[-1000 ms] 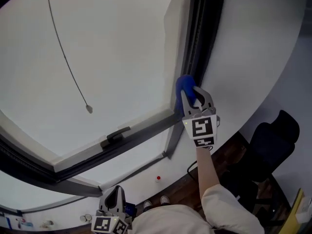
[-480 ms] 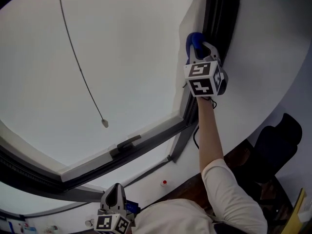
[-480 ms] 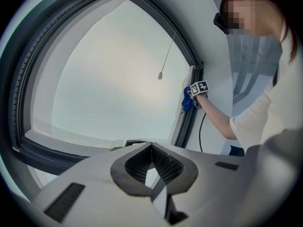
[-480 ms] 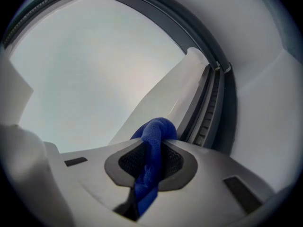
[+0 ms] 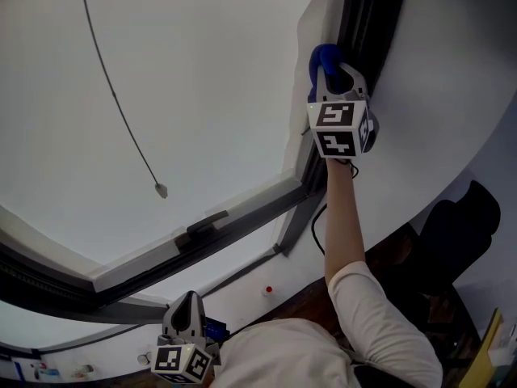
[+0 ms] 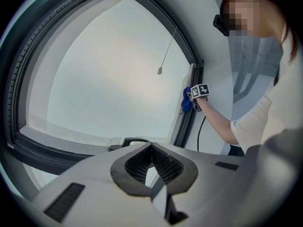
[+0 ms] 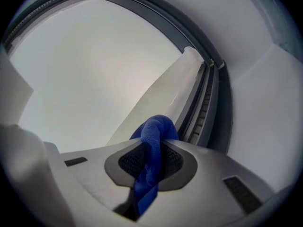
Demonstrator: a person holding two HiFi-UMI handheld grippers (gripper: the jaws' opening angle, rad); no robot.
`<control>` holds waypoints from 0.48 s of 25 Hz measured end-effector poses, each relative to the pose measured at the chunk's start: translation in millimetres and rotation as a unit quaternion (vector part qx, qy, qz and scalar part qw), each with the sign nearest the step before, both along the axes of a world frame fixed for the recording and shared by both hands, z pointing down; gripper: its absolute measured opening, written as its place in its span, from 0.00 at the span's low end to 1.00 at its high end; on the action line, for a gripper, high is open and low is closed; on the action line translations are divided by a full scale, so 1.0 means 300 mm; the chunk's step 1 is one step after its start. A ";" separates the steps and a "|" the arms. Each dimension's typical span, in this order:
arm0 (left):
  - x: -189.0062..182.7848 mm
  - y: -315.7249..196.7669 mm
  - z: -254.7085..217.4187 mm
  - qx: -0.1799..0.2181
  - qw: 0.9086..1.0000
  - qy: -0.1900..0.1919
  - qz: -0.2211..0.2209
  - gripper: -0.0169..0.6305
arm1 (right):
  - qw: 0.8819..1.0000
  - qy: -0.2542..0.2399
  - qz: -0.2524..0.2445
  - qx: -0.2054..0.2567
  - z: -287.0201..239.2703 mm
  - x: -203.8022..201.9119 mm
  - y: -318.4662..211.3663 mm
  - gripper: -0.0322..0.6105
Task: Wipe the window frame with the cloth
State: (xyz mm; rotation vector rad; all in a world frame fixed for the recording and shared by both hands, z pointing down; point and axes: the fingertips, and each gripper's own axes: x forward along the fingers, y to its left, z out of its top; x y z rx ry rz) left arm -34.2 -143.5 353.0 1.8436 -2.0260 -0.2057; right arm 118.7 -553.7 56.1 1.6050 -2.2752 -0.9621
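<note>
Your right gripper (image 5: 333, 65) is clamped on the blue cloth (image 7: 152, 137). It runs lengthwise along the jaws, bunched end pressed to the window frame (image 5: 365, 31)'s right upright. Left gripper (image 5: 187, 305) hangs low, jaws together, empty.

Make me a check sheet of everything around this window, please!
Surface: window frame, dark, runs along the right edge and bottom of the pale pane.
Job's things: blue cloth, held at the frame's upright part.
Clutter: small red dot low on the wall; too small to tell what it is.
Grippers: right claw shut on the cloth, raised high; left claw shut, empty, held low.
Cables: thin cord with an end weight hangs across the pane; dark cable below the frame's corner.
Surroundings: window handle on the bottom frame; dark chair at right.
</note>
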 end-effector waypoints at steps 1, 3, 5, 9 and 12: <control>0.004 -0.002 0.003 0.000 1.000 -0.001 0.001 0.04 | 1.000 0.001 -0.002 -0.001 0.009 0.002 0.001 0.13; 0.020 0.001 0.011 -0.004 1.000 0.000 0.005 0.04 | 1.000 0.003 -0.007 -0.007 0.036 0.006 0.004 0.13; 0.039 0.006 0.021 -0.010 1.000 0.001 0.009 0.04 | 1.000 0.006 -0.012 -0.014 0.074 0.005 0.007 0.13; 0.083 0.009 0.023 -0.017 1.000 0.004 0.022 0.04 | 0.999 0.010 -0.018 -0.031 0.164 0.016 0.011 0.13; 0.111 0.002 0.020 -0.013 0.999 0.006 0.030 0.04 | 0.999 0.011 -0.023 -0.038 0.213 0.018 0.008 0.13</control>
